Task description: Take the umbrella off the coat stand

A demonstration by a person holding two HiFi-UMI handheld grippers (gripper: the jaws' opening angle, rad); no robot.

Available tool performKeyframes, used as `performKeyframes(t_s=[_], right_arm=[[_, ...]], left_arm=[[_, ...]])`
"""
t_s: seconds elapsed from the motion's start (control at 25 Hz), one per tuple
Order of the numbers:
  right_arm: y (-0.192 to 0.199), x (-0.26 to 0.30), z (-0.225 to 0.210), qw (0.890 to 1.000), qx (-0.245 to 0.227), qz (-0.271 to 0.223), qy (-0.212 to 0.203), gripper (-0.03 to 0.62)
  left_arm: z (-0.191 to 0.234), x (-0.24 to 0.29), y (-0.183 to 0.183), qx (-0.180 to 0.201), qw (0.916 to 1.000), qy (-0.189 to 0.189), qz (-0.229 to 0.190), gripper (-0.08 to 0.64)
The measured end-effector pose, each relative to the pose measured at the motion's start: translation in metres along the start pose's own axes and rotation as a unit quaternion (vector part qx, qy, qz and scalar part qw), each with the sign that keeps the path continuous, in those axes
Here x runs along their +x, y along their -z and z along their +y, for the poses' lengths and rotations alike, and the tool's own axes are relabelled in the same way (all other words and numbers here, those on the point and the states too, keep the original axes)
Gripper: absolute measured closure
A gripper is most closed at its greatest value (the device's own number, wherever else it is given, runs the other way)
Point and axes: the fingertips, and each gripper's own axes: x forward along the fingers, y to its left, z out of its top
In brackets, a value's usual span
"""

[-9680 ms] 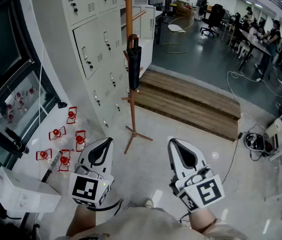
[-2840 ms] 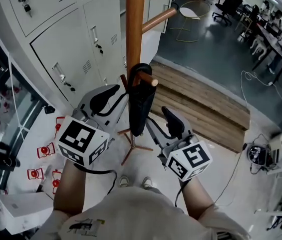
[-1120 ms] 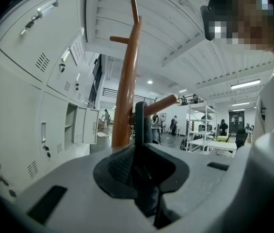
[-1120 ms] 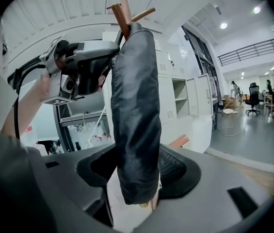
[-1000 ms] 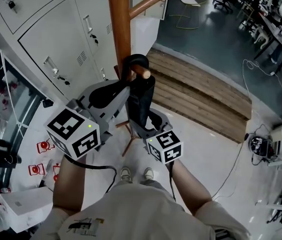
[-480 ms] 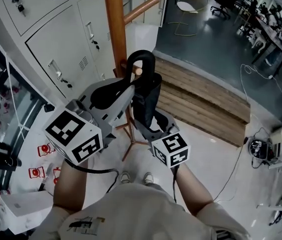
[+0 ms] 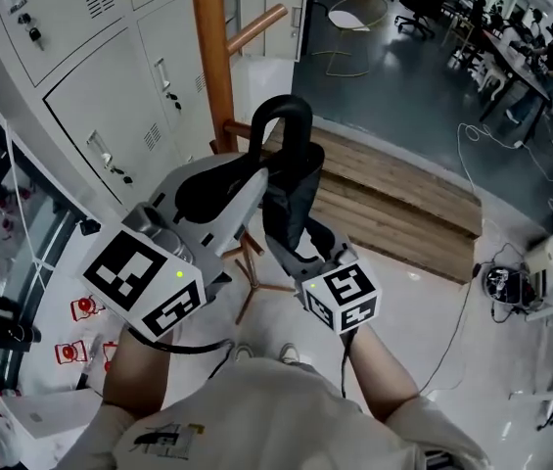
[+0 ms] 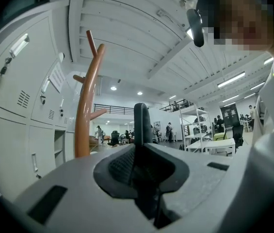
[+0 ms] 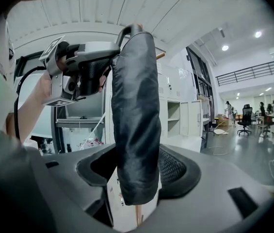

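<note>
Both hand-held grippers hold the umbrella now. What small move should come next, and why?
Probably draw the umbrella back from the stand, toward the body. The left hand-held gripper is shut on its hooked handle, the right hand-held gripper on its folded canopy, and the hook seems to sit above the peg, so it looks free.

left gripper [image 7: 250, 171], right gripper [image 7: 294, 235]: roughly level, in grip

The umbrella [image 7: 292, 179] was black beside the orange-brown coat stand [image 7: 209, 57]. The left gripper [image 7: 256, 172] and right gripper [image 7: 294, 241] were grey with black pads [image 7: 207, 179], their cubes [image 7: 144, 282] patterned with black-and-white squares. Left of the stand, the lockers [image 7: 80, 62] were off-white; right of it, the step [image 7: 393, 199] was brown.
</note>
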Motion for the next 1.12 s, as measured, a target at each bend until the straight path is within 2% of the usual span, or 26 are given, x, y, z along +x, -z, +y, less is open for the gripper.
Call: performKeyframes(t_s=[0.52, 0.84, 1.12], right_arm=[[-0.006, -0.047, -0.037, 0.998, -0.010, 0.004, 0.068, 0.339], [0.014, -0.071, -0.059, 0.994, 0.003, 0.028, 0.104, 0.339], [0.040, -0.079, -0.072, 0.992, 0.027, 0.040, 0.118, 0.339]], left_arm=[[-0.034, 0.033, -0.012, -0.004, 0.9981, 0.057, -0.024, 0.503], [-0.049, 0.059, 0.004, -0.028, 0.9949, 0.095, -0.014, 0.503], [-0.061, 0.078, 0.026, -0.032, 0.9923, 0.119, 0.000, 0.503]])
